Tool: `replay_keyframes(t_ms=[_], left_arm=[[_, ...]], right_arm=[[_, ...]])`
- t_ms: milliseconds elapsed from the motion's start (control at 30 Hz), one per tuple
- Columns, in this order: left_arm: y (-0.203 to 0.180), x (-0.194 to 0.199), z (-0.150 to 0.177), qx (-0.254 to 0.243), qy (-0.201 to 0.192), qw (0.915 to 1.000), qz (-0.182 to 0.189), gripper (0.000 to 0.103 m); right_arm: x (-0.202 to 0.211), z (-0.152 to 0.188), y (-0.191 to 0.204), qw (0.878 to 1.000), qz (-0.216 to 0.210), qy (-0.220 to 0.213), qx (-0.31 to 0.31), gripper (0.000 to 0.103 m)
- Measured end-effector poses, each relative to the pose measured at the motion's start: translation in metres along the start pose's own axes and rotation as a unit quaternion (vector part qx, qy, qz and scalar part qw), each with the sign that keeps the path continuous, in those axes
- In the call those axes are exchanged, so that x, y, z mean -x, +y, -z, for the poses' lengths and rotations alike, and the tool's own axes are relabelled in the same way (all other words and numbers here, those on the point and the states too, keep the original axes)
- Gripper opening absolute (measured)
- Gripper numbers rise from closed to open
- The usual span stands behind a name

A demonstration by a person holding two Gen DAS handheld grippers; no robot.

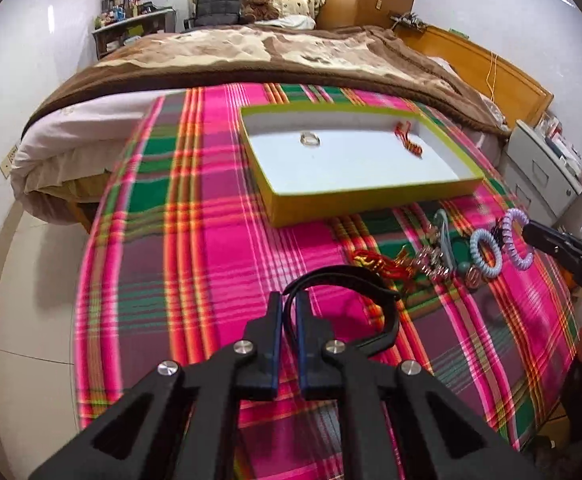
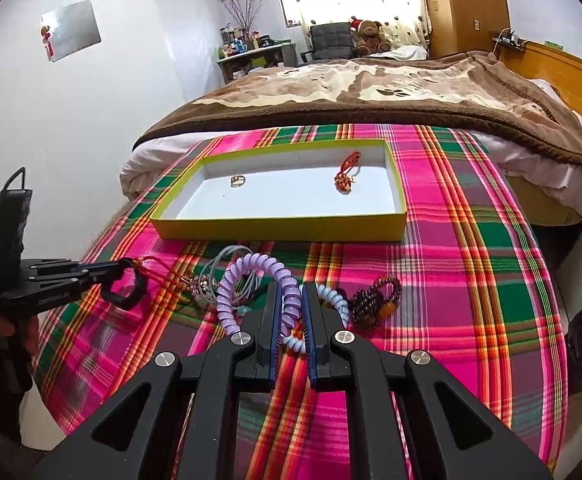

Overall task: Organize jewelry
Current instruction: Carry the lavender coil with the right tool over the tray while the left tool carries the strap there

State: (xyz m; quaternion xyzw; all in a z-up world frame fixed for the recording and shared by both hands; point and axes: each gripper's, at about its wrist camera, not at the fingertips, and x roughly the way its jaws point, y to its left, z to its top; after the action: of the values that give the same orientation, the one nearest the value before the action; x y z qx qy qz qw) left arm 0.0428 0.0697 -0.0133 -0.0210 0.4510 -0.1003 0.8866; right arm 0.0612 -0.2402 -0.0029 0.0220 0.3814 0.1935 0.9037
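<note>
My left gripper (image 1: 289, 298) is shut on a black band bracelet (image 1: 371, 280) and holds it above the plaid cloth; it also shows in the right wrist view (image 2: 125, 270) with the black bracelet (image 2: 125, 298) hanging from it. My right gripper (image 2: 291, 292) is shut on a purple spiral hair tie (image 2: 247, 268); in the left wrist view the tie (image 1: 519, 240) sits at its tip (image 1: 529, 232). A yellow-green box (image 2: 279, 228) holds a ring (image 2: 238, 180) and a red-orange bracelet (image 2: 345, 178).
A pile of jewelry lies on the plaid cloth (image 2: 471, 280): a light-blue spiral tie (image 2: 333, 300), a dark bead bracelet (image 2: 375, 300), a red cord charm (image 1: 375, 264), grey cords (image 2: 227, 260). A brown blanket (image 2: 371, 84) lies behind the box. A white cabinet (image 1: 543, 168) stands right.
</note>
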Motion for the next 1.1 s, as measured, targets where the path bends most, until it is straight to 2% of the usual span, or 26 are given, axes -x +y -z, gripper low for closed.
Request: replay_keyframes(t_ms=[67,267,367,500,667,967,1100], left_arm=[[0.002,0.005,-0.006,0.006,-0.006,0.9999,0.011,0.006],[-0.002,0.01,-0.032,-0.005,-0.021,0.9997,0.01,0.006],[-0.006,0.01,-0.033,-0.024,-0.006,0.9994,0.025,0.007],[-0.009,0.008,-0.021,-0.061,0.015,0.9976,-0.029,0.007],[0.011,0.009,-0.017,-0.029,0.017,0.9991,-0.027,0.007],[0.005,-0.006,-0.07,-0.013,-0.012,0.9996,0.021,0.007],[-0.003,-0.022,-0.09,-0.017,-0.015,0.9994,0.026,0.007]], right_arm=[[0.0,-0.005,0.0,1.0,0.0,-0.002,-0.001,0.01],[0.001,-0.029,0.0,1.0,0.001,-0.016,0.004,0.01],[0.003,-0.04,-0.001,1.0,0.001,-0.025,0.003,0.01],[0.005,-0.045,-0.004,1.0,0.002,-0.03,0.003,0.01],[-0.001,-0.049,-0.005,1.0,0.0,-0.028,0.003,0.01],[-0.031,-0.084,-0.021,1.0,0.002,-0.013,-0.001,0.01],[-0.055,-0.101,-0.031,1.0,0.002,0.007,-0.007,0.01]])
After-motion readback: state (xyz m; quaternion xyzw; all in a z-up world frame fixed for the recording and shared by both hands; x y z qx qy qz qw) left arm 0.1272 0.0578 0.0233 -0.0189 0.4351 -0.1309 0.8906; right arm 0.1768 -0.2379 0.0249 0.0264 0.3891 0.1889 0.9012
